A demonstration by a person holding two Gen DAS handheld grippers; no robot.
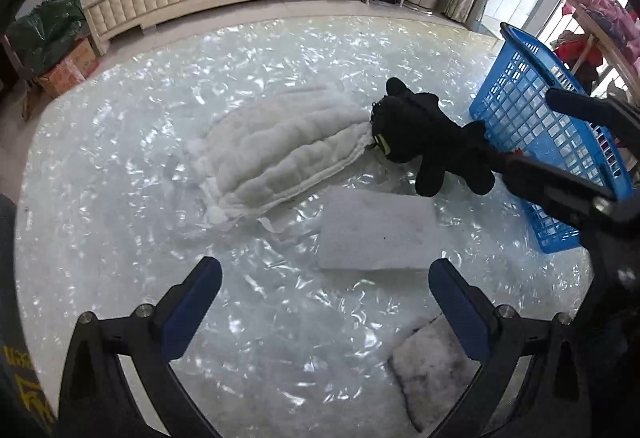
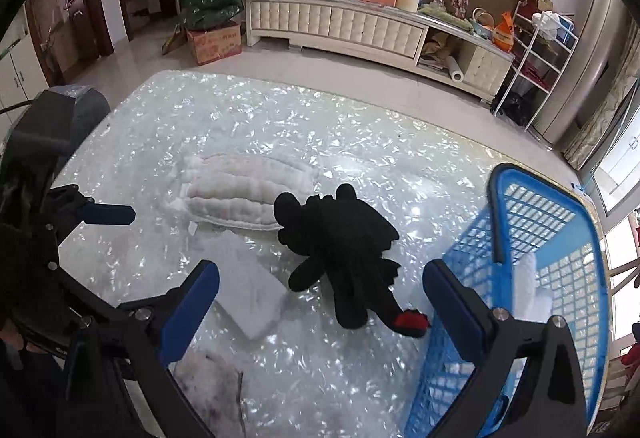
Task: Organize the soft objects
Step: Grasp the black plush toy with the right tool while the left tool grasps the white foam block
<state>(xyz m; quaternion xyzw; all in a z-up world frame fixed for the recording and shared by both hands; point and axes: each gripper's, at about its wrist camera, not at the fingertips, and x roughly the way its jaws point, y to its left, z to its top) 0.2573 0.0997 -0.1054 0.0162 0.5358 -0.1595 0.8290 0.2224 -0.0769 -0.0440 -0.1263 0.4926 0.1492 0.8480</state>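
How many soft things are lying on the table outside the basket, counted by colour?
White: 3, namely the quilted pad, the flat foam block and the small greyish-white cushion.
Black: 1, the plush toy.
Total: 4 on the table. The blue basket already holds something white, not counted here.

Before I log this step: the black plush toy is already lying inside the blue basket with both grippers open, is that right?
Not quite: the black plush toy lies on the table beside the blue basket, not in it, as the right wrist view shows. Both the left gripper and right gripper are open.
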